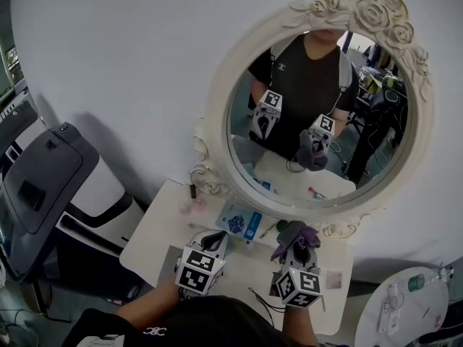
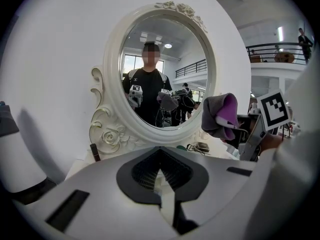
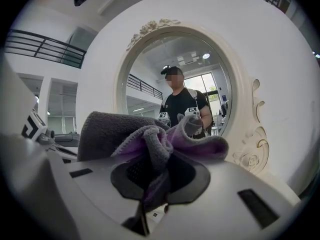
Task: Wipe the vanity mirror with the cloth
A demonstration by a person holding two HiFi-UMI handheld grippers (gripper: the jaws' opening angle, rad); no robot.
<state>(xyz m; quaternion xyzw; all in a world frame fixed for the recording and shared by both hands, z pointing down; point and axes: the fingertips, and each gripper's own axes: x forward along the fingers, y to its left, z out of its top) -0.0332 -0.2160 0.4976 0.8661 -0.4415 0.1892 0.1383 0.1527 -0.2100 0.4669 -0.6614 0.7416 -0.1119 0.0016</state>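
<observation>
Pinching cloth (image 3: 150, 139) in right gripper (image 3: 150, 181): fuzzy microfibre, grey outside, purple inside, bunched up, sticking out of the jaws twd the mirror, clear of the glass. Left gripper (image 2: 162, 181) pressed together, nothing btwn. Vanity mirror (image 1: 318, 114): oval, long axis vertical, cream carved frame w/ roses on top, upright at back of white desk (image 1: 155, 241), glass facing the person. Only head view shows both grippers low over desk + blue/white packet (image 1: 240, 223) at mirror base. Left gripper view gets cloth side-on.
</observation>
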